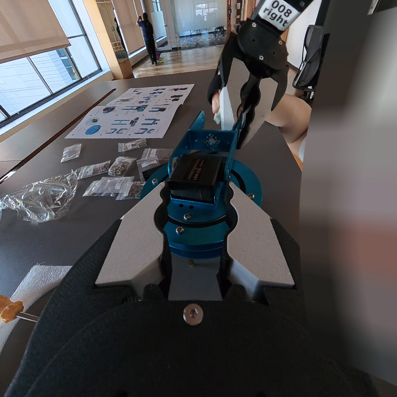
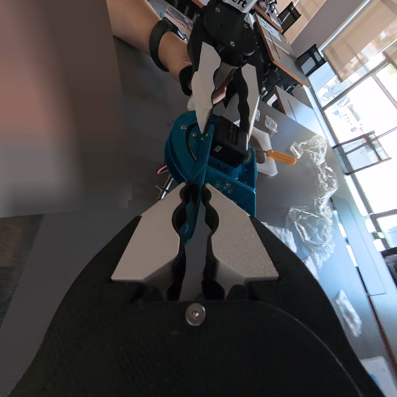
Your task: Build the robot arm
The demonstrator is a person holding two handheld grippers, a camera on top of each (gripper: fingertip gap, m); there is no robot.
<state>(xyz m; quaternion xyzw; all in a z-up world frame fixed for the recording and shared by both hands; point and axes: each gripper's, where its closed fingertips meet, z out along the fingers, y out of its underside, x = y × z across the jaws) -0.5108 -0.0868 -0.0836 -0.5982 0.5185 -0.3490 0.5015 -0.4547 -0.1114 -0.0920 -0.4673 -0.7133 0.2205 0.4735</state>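
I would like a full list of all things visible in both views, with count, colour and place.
round base: one, blue, on the dark table, between left gripper fingers.
servo: one, black, atop the base.
bracket: one, blue, over the servo; right gripper clamps its side plate.
small bags: several, clear, left of the base.
plastic wrap: one, clear, crumpled, far left.
printed sheets: two, white, behind the bags.
screwdriver: one, orange handle, on white foam.
left gripper: grey fingers, open.
right gripper: grey fingers, shut.
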